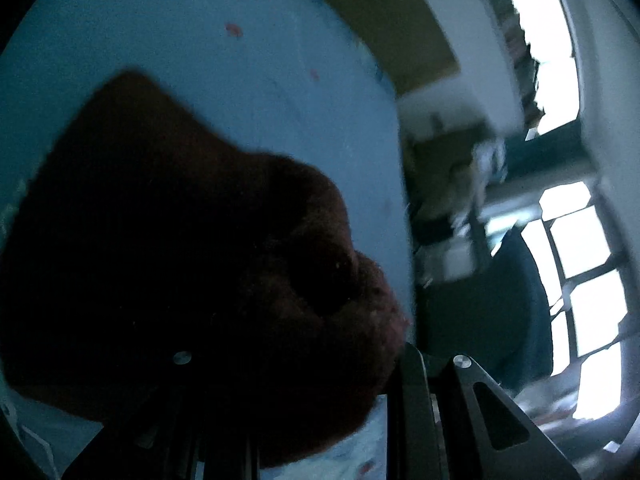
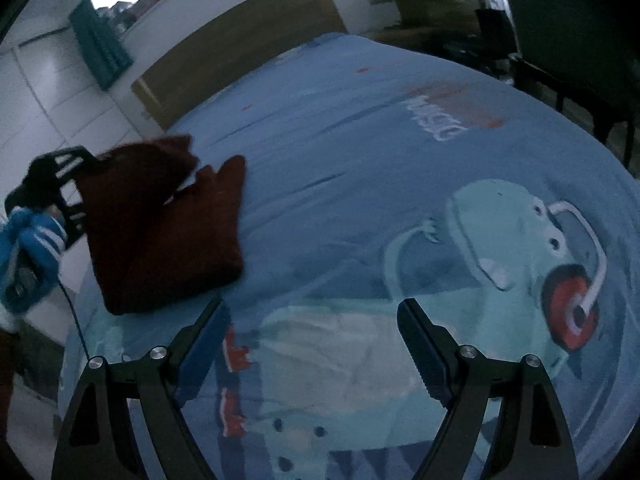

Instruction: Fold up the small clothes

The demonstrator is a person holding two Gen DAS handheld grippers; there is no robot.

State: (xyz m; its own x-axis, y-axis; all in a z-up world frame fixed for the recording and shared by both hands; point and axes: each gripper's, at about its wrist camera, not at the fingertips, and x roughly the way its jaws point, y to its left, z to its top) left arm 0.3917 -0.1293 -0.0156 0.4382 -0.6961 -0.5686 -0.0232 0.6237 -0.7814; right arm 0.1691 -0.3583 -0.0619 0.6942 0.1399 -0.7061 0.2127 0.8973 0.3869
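Note:
A small dark maroon garment (image 2: 160,232) lies partly on the blue bedspread (image 2: 352,152) at the left of the right wrist view, its upper part lifted. My left gripper (image 2: 86,176) is shut on that lifted upper edge. In the left wrist view the garment (image 1: 180,260) fills the lower left and hides the left finger; the right finger (image 1: 416,392) shows beside it. My right gripper (image 2: 310,320) is open and empty above the bedspread, just right of the garment's lower corner.
The bedspread has a printed cartoon figure with red headphones (image 2: 560,240). A wooden headboard (image 2: 240,36) and white tiled wall (image 2: 48,92) stand behind. Dark furniture (image 2: 560,40) stands at the right. Bright windows (image 1: 580,248) show beyond the bed edge.

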